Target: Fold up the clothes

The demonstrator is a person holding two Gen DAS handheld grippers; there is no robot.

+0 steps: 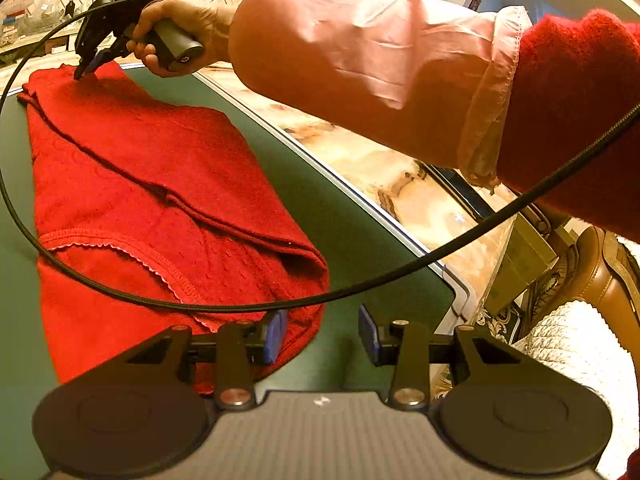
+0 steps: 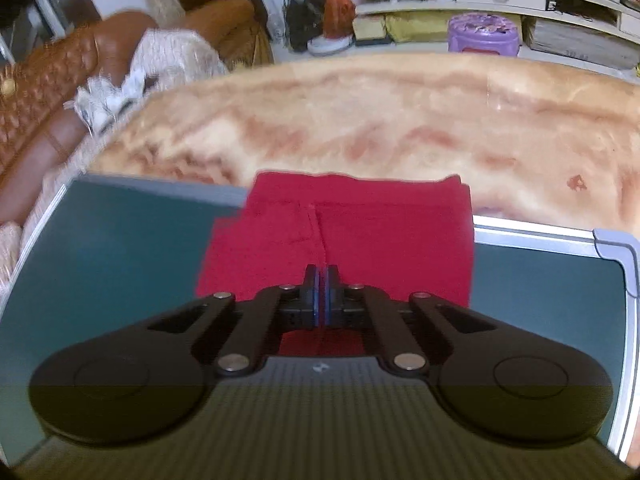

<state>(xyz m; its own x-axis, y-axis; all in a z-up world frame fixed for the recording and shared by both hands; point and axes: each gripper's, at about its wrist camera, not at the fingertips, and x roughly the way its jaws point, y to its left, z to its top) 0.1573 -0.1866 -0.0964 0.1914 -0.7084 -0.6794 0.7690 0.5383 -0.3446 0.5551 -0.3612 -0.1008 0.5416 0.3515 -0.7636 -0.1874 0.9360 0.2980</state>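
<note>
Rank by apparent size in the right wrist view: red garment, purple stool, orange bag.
1. red garment, largest by far, though nearest the camera
2. purple stool
3. orange bag, smallest; the stool and bag sit far back, so true sizes stay unsure

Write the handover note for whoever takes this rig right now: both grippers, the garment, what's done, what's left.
Left gripper: open, holding nothing, at the near end of the red garment.
Right gripper: fingers nearly together at the garment's far end; whether they pinch fabric is unclear.
Garment: lengthwise on the green mat, one long side already folded over the middle, neckline trim showing near the left gripper.
Left: probably fold it end to end, then smooth.
</note>
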